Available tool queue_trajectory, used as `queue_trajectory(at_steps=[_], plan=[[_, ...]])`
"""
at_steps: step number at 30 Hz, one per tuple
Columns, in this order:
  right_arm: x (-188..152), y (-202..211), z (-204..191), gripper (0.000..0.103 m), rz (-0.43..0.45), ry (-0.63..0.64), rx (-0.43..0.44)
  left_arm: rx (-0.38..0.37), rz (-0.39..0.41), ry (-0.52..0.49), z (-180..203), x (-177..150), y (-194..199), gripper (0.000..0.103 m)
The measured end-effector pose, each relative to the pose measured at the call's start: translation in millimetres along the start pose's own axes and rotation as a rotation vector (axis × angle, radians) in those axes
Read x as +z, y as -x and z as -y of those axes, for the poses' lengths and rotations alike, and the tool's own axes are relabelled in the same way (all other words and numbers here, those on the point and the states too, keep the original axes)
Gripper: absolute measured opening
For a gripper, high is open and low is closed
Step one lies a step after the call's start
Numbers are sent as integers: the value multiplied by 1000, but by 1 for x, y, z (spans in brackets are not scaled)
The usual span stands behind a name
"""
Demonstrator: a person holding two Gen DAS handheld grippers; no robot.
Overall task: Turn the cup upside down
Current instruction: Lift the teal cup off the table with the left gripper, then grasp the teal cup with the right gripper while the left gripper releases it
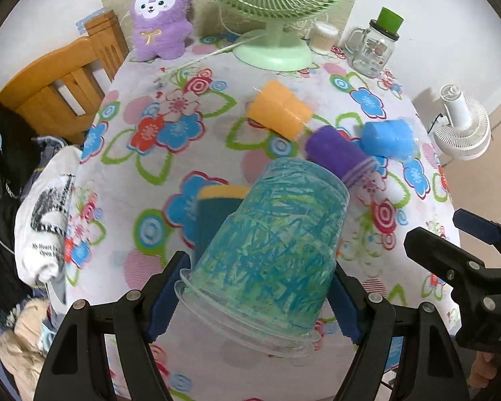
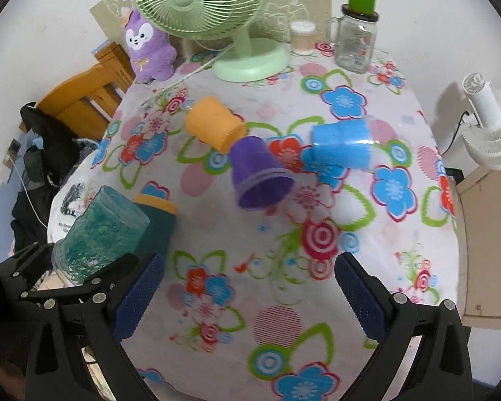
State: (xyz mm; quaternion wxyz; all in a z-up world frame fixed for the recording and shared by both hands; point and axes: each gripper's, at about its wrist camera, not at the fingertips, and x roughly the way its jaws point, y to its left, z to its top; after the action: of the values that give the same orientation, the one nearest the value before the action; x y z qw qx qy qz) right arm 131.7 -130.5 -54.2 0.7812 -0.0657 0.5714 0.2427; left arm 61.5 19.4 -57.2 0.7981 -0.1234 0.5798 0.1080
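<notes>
My left gripper (image 1: 254, 304) is shut on a teal scribbled plastic cup (image 1: 270, 247), held above the table with its rim toward the camera and its base pointing away and up. The same cup shows in the right wrist view (image 2: 100, 234) at the left, rim down, base up. My right gripper (image 2: 250, 297) is open and empty over the flowered tablecloth (image 2: 284, 300); it also shows at the right edge of the left wrist view (image 1: 451, 250). An orange cup (image 1: 280, 110), a purple cup (image 1: 337, 153) and a blue cup (image 1: 387, 138) lie on their sides mid-table.
A dark teal and yellow object (image 2: 158, 220) stands behind the held cup. A green fan (image 2: 217, 16), purple plush (image 2: 147, 50), glass jar (image 2: 354, 36) and small container (image 2: 302, 38) stand at the far edge. A wooden chair (image 1: 60, 90) with clothes is left; a white fan (image 2: 487, 127) right.
</notes>
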Motion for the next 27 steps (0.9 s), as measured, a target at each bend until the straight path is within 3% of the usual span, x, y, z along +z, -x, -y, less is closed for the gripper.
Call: queue_trajectory(at_steps=[13,23,27], plan=[[-6,-26,54,103,-66,19,-49,-4,-38,169,37,-23,-45,80],[-2,-59,56,103,-122,9,-44,16,-24,280,46,-27,-76,81],[-4,-69,53,103,-142,-1,-30,10,-61,286,55,-31,-90,81]])
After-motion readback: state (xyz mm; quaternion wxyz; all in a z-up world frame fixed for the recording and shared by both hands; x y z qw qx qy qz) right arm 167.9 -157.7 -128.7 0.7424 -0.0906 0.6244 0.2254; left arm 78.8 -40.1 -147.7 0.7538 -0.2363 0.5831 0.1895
